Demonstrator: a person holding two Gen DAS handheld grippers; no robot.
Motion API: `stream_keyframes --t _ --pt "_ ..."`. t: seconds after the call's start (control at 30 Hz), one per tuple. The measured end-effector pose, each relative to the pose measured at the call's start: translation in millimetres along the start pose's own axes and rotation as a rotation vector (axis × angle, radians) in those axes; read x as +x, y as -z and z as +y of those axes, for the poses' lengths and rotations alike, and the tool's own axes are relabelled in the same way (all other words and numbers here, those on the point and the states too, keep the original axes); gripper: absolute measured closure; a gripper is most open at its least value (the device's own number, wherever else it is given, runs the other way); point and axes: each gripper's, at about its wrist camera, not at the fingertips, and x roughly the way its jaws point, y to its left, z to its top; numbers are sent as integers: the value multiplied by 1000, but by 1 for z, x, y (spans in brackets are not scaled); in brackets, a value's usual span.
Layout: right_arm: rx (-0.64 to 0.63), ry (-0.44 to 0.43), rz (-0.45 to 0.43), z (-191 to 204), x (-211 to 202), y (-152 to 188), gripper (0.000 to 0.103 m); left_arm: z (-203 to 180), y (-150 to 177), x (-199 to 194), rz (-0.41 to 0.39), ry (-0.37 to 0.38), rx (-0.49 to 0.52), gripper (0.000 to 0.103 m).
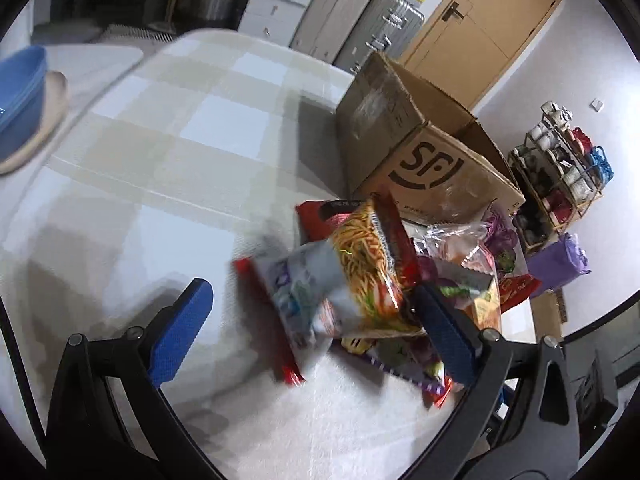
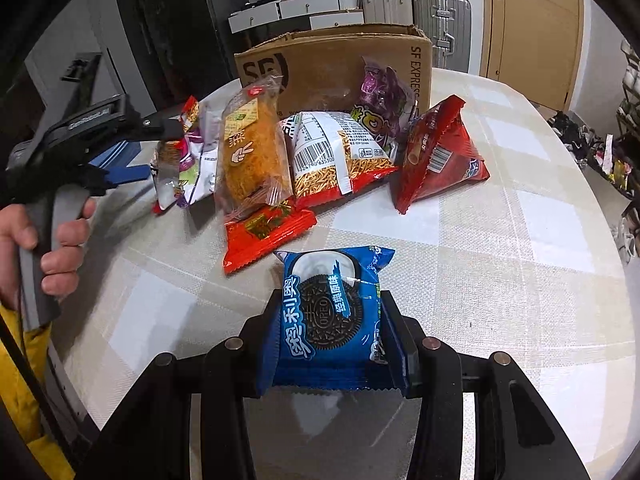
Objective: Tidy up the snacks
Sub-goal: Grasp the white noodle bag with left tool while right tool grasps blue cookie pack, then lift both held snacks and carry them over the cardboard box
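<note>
Right gripper (image 2: 334, 332) is clamped on the Oreo pack (image 2: 330, 316). Left gripper (image 1: 312, 332) sits wide apart, snack pile (image 2: 304, 152) at 12 o'clock.

- Even, soft indoor light filled both views.
- The left wrist view was motion-blurred, worst on the snack packets (image 1: 352, 280).
- The right wrist view was sharp; the Oreo pack (image 2: 332, 316) showed glare.
- Fisheye bending and black corners framed both.
</note>
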Motion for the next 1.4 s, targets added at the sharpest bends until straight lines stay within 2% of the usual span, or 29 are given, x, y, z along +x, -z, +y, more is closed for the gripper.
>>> stream_keyframes --t 0.07,0.13,0.2,0.27,0.5,0.8,1.07,1.17,1.4 --pt "2 -3 -2 1 2 0 58 4 -4 7 24 45 -35 10" --pt "7 -7 -6 1 1 0 58 5 -5 15 42 53 -35 15" --pt "7 -4 -8 0 0 1 58 8 -4 23 57 65 -39 30" --pt "7 -4 -12 0 -1 2 58 10 -2 28 63 94 -47 34" --pt "21 -11 -18 -3 -2 4 58 5 4 30 34 109 -22 48" --pt "36 -3 -34 -7 -6 3 58 22 20 -2 -4 85 -40 50" --pt "41 -16 -118 -5 -36 -10 58 25 31 -47 -57 85 -2 50" --pt "41 -32 -170 -2 -56 -24 58 18 27 -65 -71 117 23 50" --pt "39 -158 -260 -3 -101 -86 58 -25 -3 -106 -129 162 150 50"
